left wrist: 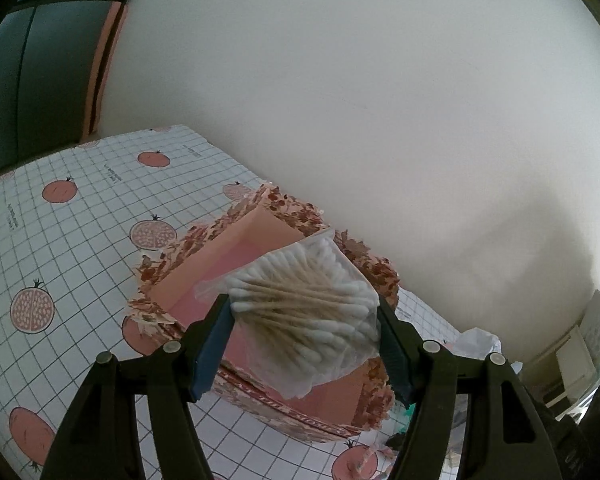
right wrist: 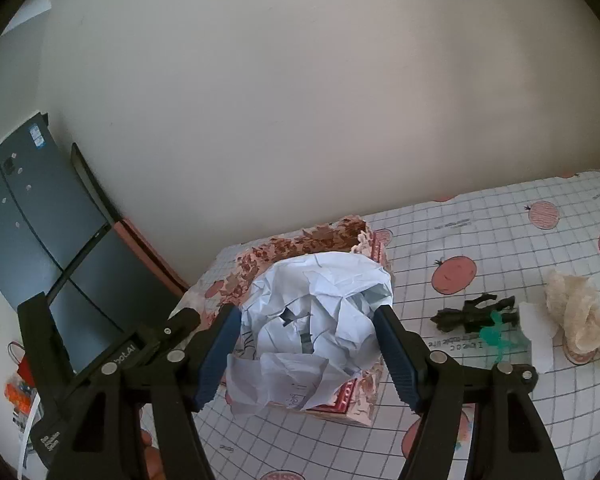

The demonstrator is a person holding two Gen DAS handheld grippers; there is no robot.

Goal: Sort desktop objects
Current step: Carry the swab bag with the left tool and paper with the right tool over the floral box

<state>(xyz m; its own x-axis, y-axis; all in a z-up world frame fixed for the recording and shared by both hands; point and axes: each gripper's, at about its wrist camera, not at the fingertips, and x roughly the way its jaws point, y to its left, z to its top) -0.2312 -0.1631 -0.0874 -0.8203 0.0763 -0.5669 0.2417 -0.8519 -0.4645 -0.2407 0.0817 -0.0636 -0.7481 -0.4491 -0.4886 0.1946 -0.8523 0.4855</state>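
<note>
A clear bag of cotton swabs (left wrist: 300, 312) hangs between the blue pads of my left gripper (left wrist: 303, 308), which is shut on it, just above an open pink box with a leaf-print rim (left wrist: 228, 248). In the right wrist view my right gripper (right wrist: 306, 314) is shut on a ball of crumpled white paper (right wrist: 320, 320), held over the same box (right wrist: 300, 246). The paper hides most of the box's inside. The left gripper's black body (right wrist: 112, 356) shows at the left of the right wrist view.
The table wears a checked cloth with pomegranate prints (left wrist: 80, 240). Right of the box lie a dark toy figure (right wrist: 472, 314), a green piece (right wrist: 496, 336), a white slip (right wrist: 538, 336) and a beige wad (right wrist: 580, 320). A white wall stands behind, a dark cabinet (right wrist: 40, 220) at the left.
</note>
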